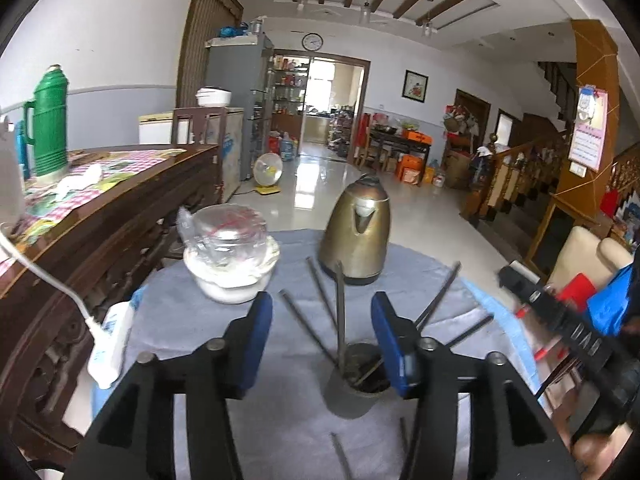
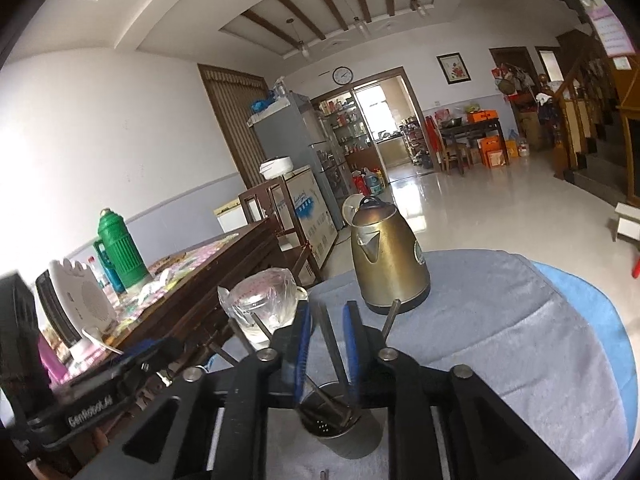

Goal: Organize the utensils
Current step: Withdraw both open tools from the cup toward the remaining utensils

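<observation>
Several dark chopsticks (image 1: 340, 312) stand fanned out in a small metal cup (image 1: 362, 372) on the grey cloth. My left gripper (image 1: 321, 304) is open just behind the cup, its blue pads (image 1: 260, 340) wide of the sticks and touching none. Two loose chopsticks (image 1: 340, 456) lie on the cloth under it. In the right wrist view the cup (image 2: 336, 420) sits right below my right gripper (image 2: 328, 308). Its jaws are narrowly parted, and one chopstick (image 2: 334, 352) rises between the pads with a gap on each side. The right gripper's body (image 1: 560, 320) shows at the right edge.
A brass kettle (image 1: 356, 236) and a white bowl holding a wrapped glass (image 1: 230, 256) stand behind the cup. A white power strip (image 1: 112, 344) lies at the round table's left edge. The wooden sideboard (image 1: 100, 220) to the left carries a green thermos (image 1: 50, 128) and a white heater (image 2: 80, 312).
</observation>
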The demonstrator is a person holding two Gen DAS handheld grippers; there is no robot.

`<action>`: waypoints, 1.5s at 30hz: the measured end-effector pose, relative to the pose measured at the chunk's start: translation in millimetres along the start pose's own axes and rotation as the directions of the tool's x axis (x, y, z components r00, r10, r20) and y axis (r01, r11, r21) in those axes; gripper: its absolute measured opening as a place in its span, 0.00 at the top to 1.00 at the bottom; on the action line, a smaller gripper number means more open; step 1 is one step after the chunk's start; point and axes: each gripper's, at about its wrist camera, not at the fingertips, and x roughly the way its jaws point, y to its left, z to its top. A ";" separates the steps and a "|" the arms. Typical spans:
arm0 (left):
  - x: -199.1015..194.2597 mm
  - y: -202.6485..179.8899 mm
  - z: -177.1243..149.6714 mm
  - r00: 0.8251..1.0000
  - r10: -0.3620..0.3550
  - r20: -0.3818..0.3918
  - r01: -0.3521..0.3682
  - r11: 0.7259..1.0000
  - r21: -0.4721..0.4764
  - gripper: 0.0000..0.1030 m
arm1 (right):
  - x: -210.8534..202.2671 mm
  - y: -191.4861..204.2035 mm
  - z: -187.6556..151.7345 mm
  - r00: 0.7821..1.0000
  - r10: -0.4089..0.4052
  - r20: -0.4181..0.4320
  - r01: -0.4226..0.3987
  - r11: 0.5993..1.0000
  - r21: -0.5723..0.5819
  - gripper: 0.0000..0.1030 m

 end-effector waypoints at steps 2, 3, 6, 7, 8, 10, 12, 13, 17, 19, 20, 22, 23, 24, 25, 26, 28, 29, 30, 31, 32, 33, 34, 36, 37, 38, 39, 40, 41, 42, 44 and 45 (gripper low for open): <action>-4.4 2.7 -7.4 0.999 0.015 -0.031 -0.015 1.000 0.010 0.39 | -6.9 -2.3 0.4 1.000 0.000 0.011 0.000 1.000 0.017 0.78; -6.0 3.2 -12.3 0.999 0.026 -0.048 -0.025 0.999 0.019 0.39 | -10.6 -3.7 0.1 1.000 0.001 0.014 -0.001 1.000 0.024 0.78; -9.5 2.1 -27.4 0.995 0.054 -0.087 -0.050 0.997 0.052 0.35 | -22.0 -6.1 -1.9 1.000 -0.003 0.018 0.002 1.000 0.031 0.78; -10.0 2.0 -31.8 0.993 0.061 -0.099 -0.055 0.997 0.058 0.34 | -27.6 -7.5 -4.0 1.000 -0.006 0.018 0.005 0.999 0.034 0.78; -11.6 1.3 -38.0 0.991 0.063 -0.116 -0.056 0.996 0.062 0.34 | -30.9 -8.6 -5.3 1.000 -0.007 0.016 0.006 0.999 0.036 0.78; -13.9 -0.7 -45.7 0.988 0.063 -0.141 -0.054 0.996 0.067 0.33 | -39.3 -11.1 -9.8 1.000 -0.006 0.006 0.006 0.999 0.043 0.78; -14.6 -3.3 -52.9 0.983 0.069 -0.171 -0.056 0.995 0.078 0.32 | -43.4 -11.0 -14.1 1.000 -0.010 0.000 0.010 0.999 0.046 0.78; -15.1 -4.9 -56.6 0.981 0.072 -0.181 -0.057 0.995 0.085 0.32 | -45.4 -11.3 -17.1 1.000 -0.010 -0.005 0.010 0.999 0.044 0.78; -17.0 -12.7 -66.5 0.974 0.103 -0.200 -0.081 0.990 0.117 0.31 | -50.5 -15.0 -31.5 0.999 -0.023 -0.040 0.025 0.999 0.033 0.66; -16.4 -14.9 -68.6 0.972 0.115 -0.203 -0.090 0.988 0.129 0.31 | -50.5 -21.0 -40.1 0.997 -0.041 -0.064 0.043 0.999 0.032 0.48; -15.9 -15.9 -70.5 0.971 0.121 -0.206 -0.094 0.986 0.134 0.31 | -51.0 -23.9 -43.4 0.997 -0.044 -0.069 0.047 0.998 0.033 0.43; -15.8 -17.1 -72.7 0.969 0.133 -0.207 -0.104 0.984 0.144 0.31 | -52.2 -29.3 -51.2 0.995 -0.066 -0.071 0.068 0.997 0.025 0.43; -15.3 -17.1 -73.1 0.968 0.141 -0.206 -0.111 0.982 0.150 0.30 | -51.3 -31.3 -55.3 0.993 -0.085 -0.080 0.086 0.996 0.012 0.43; -14.6 -17.5 -73.6 0.967 0.145 -0.207 -0.114 0.981 0.154 0.30 | -50.5 -33.7 -59.4 0.991 -0.095 -0.090 0.096 0.995 0.005 0.43; -13.8 -17.7 -74.6 0.967 0.148 -0.210 -0.116 0.981 0.156 0.30 | -49.5 -36.3 -62.7 0.990 -0.096 -0.099 0.097 0.995 0.007 0.43; -13.1 -17.7 -75.2 0.966 0.149 -0.212 -0.117 0.981 0.158 0.30 | -48.8 -39.3 -66.0 0.990 -0.093 -0.108 0.095 0.995 0.013 0.43; -11.7 -17.7 -76.0 0.964 0.153 -0.217 -0.119 0.980 0.159 0.30 | -47.6 -42.8 -70.8 0.988 -0.099 -0.122 0.101 0.995 0.010 0.43; -10.6 -17.8 -76.7 0.963 0.155 -0.221 -0.121 0.980 0.160 0.30 | -46.6 -43.9 -73.2 0.986 -0.103 -0.129 0.104 0.995 0.005 0.43; -10.2 -18.4 -77.2 0.961 0.158 -0.225 -0.123 0.979 0.160 0.30 | -45.5 -43.4 -74.9 0.986 -0.102 -0.134 0.103 0.995 0.004 0.44; -9.1 -18.5 -77.9 0.961 0.159 -0.228 -0.124 0.979 0.161 0.30 | -44.8 -43.1 -76.2 0.985 -0.099 -0.139 0.100 0.995 0.002 0.44; -7.8 -18.6 -78.8 0.959 0.161 -0.232 -0.125 0.979 0.162 0.30 | -43.9 -43.4 -77.9 0.985 -0.098 -0.144 0.099 0.995 -0.002 0.45; -6.8 -18.8 -79.7 0.958 0.163 -0.234 -0.126 0.978 0.164 0.30 | -44.1 -43.6 -79.5 0.984 -0.100 -0.147 0.100 0.995 -0.006 0.45; -5.6 -18.9 -80.7 0.958 0.164 -0.237 -0.127 0.978 0.165 0.30 | -43.4 -43.3 -81.2 0.984 -0.099 -0.151 0.099 0.995 -0.010 0.45; -2.9 -19.2 -82.9 0.955 0.165 -0.246 -0.126 0.978 0.167 0.30 | -41.5 -43.3 -82.9 0.983 -0.096 -0.159 0.096 0.995 -0.010 0.45; -1.7 -19.3 -84.0 0.954 0.167 -0.250 -0.126 0.977 0.169 0.30 | -40.3 -42.7 -83.2 0.982 -0.096 -0.163 0.096 0.995 -0.011 0.45; -0.8 -19.4 -84.7 0.953 0.167 -0.253 -0.126 0.977 0.171 0.30 | -39.5 -42.9 -84.7 0.981 -0.096 -0.169 0.096 0.995 -0.012 0.45; 0.4 -19.6 -85.6 0.951 0.169 -0.257 -0.126 0.977 0.173 0.30 | -38.7 -42.9 -86.1 0.980 -0.097 -0.172 0.097 0.995 -0.011 0.45; 1.2 -19.5 -86.3 0.950 0.169 -0.261 -0.126 0.977 0.174 0.30 | -38.6 -43.4 -87.0 0.980 -0.098 -0.175 0.098 0.995 -0.009 0.45; 2.4 -19.4 -87.5 0.949 0.169 -0.266 -0.125 0.977 0.175 0.30 | -38.1 -44.3 -88.0 0.979 -0.099 -0.180 0.100 0.995 -0.005 0.45; 3.0 -19.3 -88.1 0.948 0.169 -0.269 -0.124 0.977 0.176 0.30 | -37.5 -45.0 -89.2 0.978 -0.099 -0.184 0.101 0.995 0.000 0.45; 4.7 -19.8 -90.1 0.945 0.173 -0.277 -0.126 0.976 0.179 0.30 | -36.7 -47.7 -92.4 0.976 -0.101 -0.195 0.104 0.995 0.007 0.45; 5.6 -19.7 -90.9 0.944 0.174 -0.281 -0.126 0.976 0.180 0.30 | -36.1 -48.8 -94.1 0.974 -0.102 -0.201 0.106 0.994 0.009 0.45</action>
